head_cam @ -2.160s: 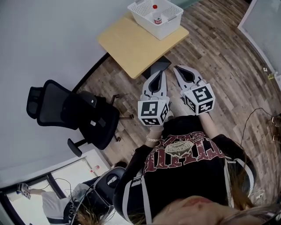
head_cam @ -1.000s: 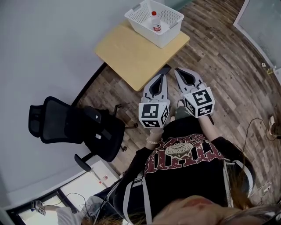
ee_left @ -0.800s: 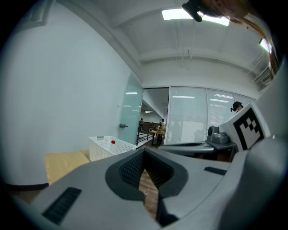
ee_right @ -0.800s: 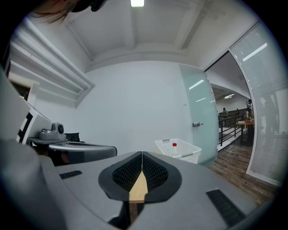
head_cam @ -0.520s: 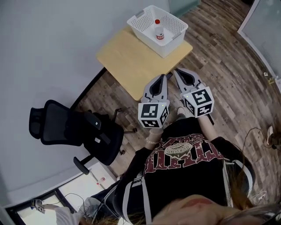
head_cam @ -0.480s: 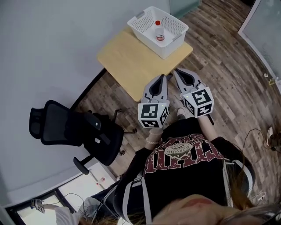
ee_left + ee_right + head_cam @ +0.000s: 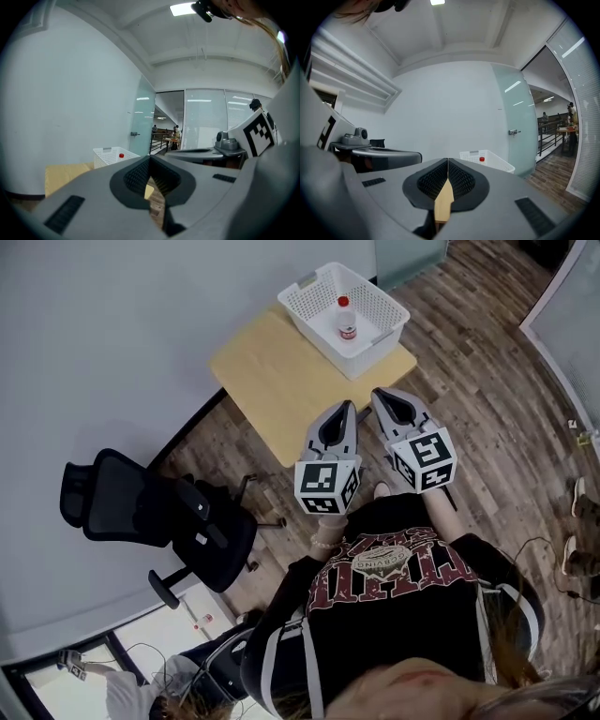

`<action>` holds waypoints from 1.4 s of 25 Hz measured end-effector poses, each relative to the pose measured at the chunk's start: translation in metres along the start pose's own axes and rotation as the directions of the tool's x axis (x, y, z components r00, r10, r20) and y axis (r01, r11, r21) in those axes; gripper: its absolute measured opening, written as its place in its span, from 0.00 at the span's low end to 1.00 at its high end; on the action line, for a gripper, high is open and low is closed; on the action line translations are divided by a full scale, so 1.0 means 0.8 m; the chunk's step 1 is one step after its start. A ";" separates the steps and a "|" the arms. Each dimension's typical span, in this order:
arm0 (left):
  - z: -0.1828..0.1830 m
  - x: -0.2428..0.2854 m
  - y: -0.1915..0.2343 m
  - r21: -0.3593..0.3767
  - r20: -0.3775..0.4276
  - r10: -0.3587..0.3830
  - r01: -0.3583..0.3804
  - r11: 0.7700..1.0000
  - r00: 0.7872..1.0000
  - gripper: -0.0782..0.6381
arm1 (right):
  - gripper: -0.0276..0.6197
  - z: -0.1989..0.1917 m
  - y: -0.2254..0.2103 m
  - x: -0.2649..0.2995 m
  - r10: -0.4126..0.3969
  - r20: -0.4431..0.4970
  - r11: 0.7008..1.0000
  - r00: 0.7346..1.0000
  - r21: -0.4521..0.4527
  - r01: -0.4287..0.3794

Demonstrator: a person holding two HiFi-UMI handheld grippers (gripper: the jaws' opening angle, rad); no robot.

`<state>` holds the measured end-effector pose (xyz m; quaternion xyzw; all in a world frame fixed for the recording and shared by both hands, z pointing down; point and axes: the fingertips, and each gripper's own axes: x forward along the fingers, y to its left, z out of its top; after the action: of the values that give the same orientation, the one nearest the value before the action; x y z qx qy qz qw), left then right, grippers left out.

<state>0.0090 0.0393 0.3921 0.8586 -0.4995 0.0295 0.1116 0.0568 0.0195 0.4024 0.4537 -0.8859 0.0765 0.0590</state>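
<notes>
Wood-plank floor [image 7: 487, 381] runs up to a pale wall [image 7: 112, 334], and a small light-wood tabletop [image 7: 277, 367] stands against that wall. On the far corner of the tabletop sits a white mesh basket [image 7: 379, 337]. A bottle [image 7: 347, 324] with a red cap stands upright inside the basket, near its middle. A black office chair [image 7: 155, 507] stands on the floor to the left, well apart from the tabletop.

A person in a black shirt with a dark red print stands in front of the tabletop and holds both grippers out at chest height, side by side. The left gripper [image 7: 345, 407] points toward the tabletop's near edge, and its tips lie over that edge in the head view. Its jaws are closed tip to tip with nothing between them. The right gripper [image 7: 380, 393] is just beside it and points the same way. Its jaws are also pressed together and empty.

Neither gripper touches anything. Both gripper views show the basket and the red cap ahead, beyond the closed jaws. The marker cubes on the grippers face up toward the head camera.
</notes>
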 end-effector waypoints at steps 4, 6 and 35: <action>0.000 0.013 -0.003 0.004 0.008 0.016 -0.016 1.000 1.000 0.18 | 0.07 -0.002 -0.017 0.003 0.006 0.000 1.000 1.000 0.002 -0.006; 0.000 0.017 -0.004 0.003 0.006 0.018 -0.018 1.000 1.000 0.18 | 0.07 -0.001 -0.023 0.003 0.007 0.003 1.000 1.000 0.004 -0.007; 0.027 0.143 0.082 -0.023 -0.018 -0.100 0.100 0.995 0.995 0.18 | 0.07 0.018 -0.099 0.117 -0.116 -0.004 0.993 0.993 0.028 0.116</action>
<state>0.0086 -0.0941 0.4006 0.8809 -0.4552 0.0266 0.1271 0.0666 -0.1034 0.4109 0.5051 -0.8568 0.0860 0.0581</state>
